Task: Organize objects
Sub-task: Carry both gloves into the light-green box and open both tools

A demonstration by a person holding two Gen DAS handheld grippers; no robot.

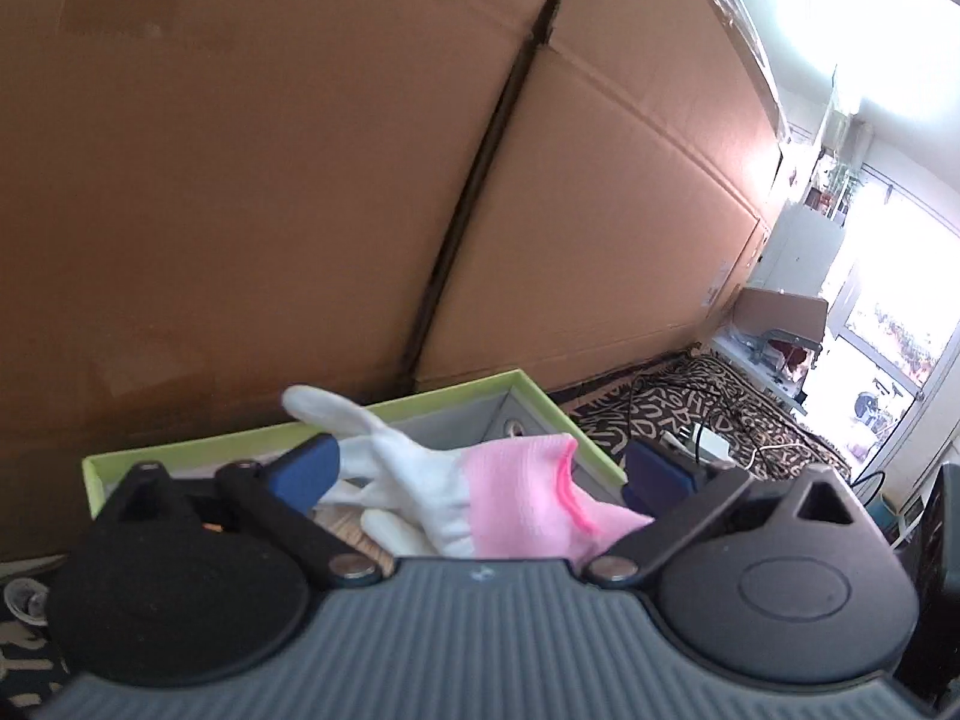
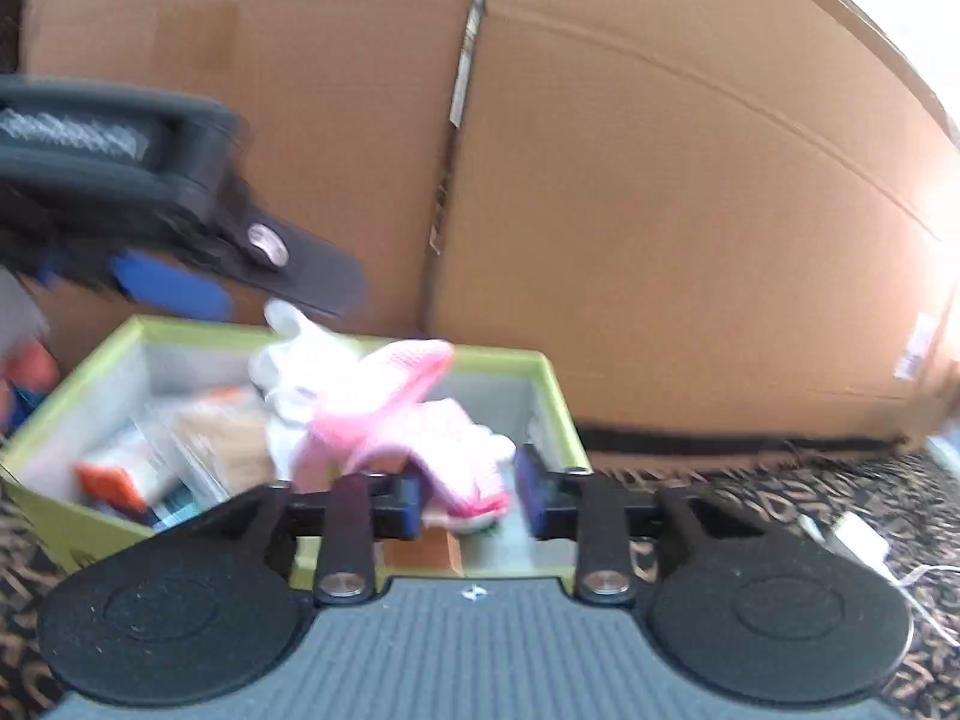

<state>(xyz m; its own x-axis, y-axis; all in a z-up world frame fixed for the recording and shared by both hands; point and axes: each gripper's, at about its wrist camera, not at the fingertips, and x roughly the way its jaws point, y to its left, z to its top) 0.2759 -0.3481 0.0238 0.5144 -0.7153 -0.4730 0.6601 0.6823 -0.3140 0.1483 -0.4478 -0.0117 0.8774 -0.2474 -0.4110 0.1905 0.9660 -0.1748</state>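
Note:
A green-rimmed box [image 1: 540, 399] [image 2: 558, 396] with a grey inside stands on the carpet against cardboard cartons. A white glove with a pink cuff [image 1: 432, 480] lies across the box, between the wide-apart blue pads of my left gripper [image 1: 480, 474], which is open and not pressing it. In the right wrist view that glove [image 2: 360, 384] hangs over the box under the left gripper's fingers [image 2: 300, 276]. A second pink and white glove [image 2: 456, 456] sits loosely between the parted pads of my right gripper [image 2: 471, 498]. The view is blurred.
Tall cardboard cartons [image 1: 300, 180] [image 2: 690, 210] form a wall right behind the box. Packets with orange labels [image 2: 114, 480] lie inside it. Patterned carpet [image 2: 750, 498] spreads to the right, with a white charger and cable [image 2: 858, 540] [image 1: 711, 441] on it.

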